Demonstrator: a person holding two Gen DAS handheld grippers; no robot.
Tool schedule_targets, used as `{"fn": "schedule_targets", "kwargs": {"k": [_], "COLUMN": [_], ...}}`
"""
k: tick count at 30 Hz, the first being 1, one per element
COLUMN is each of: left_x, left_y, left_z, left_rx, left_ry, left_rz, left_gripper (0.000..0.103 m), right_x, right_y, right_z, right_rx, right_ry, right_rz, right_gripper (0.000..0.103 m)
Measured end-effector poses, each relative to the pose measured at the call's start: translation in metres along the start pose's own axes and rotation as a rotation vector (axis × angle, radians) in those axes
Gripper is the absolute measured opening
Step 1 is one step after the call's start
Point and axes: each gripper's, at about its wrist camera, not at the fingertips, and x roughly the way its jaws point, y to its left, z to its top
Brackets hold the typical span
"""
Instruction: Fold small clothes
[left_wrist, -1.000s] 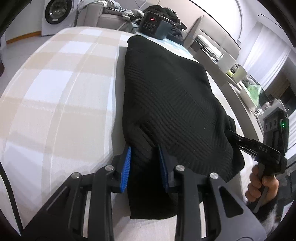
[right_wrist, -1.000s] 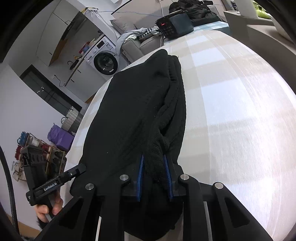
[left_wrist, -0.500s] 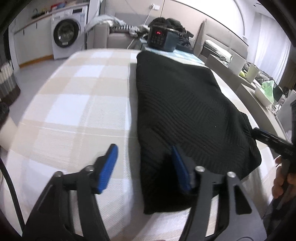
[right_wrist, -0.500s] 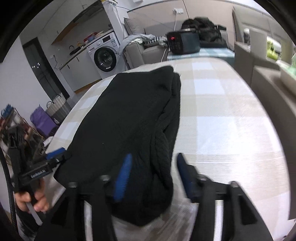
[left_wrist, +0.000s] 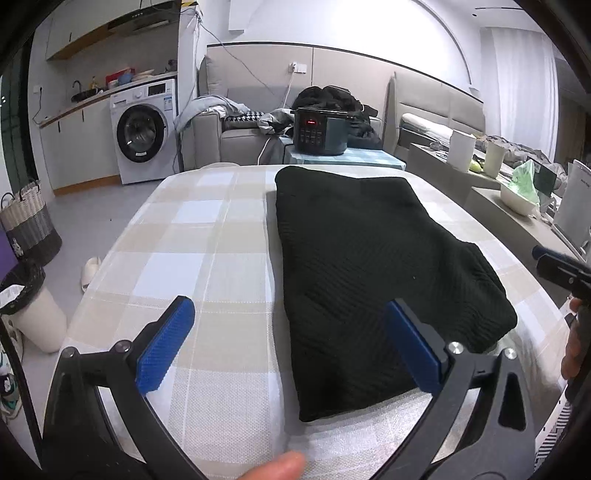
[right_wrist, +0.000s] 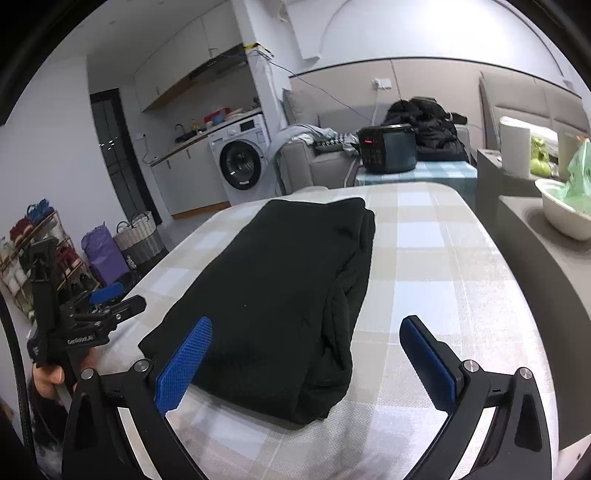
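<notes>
Checked cloth is covering the tabletop (left_wrist: 207, 236), with a washing machine (left_wrist: 142, 138) and sofa (left_wrist: 236, 133) behind. Lying lengthwise on it, a black sweater (left_wrist: 362, 266) is being left as a long folded strip, its near end closest to both tools. Both sets of fingers have just been opening and are being held spread wide, nothing between them: the left gripper (left_wrist: 291, 343) over the near left corner, the right gripper (right_wrist: 306, 362) over the near right corner. For a neat next fold, both near corners are probably best pinched evenly and carried toward the far end together.
</notes>
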Motion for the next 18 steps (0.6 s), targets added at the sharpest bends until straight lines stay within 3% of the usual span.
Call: {"fn": "schedule_targets", "kwargs": {"k": [8, 18], "left_x": [-0.001, -0.005], "left_y": [0.001, 0.002], "left_z": [-0.008, -0.013], "left_rx": [-0.005, -0.005], "left_ry": [-0.021, -0.065], "left_rz": [-0.012, -0.043], "left_gripper": [0.102, 0.102], "right_x": [-0.01, -0.007], "right_y": [0.008, 0.008], "right_z": [-0.008, -0.02], "right_rx": [-0.05, -0.097], "right_ry": [-0.067, -0.099], "right_rz": [0.044, 0.016], "right_gripper": [0.103, 0.103]}}
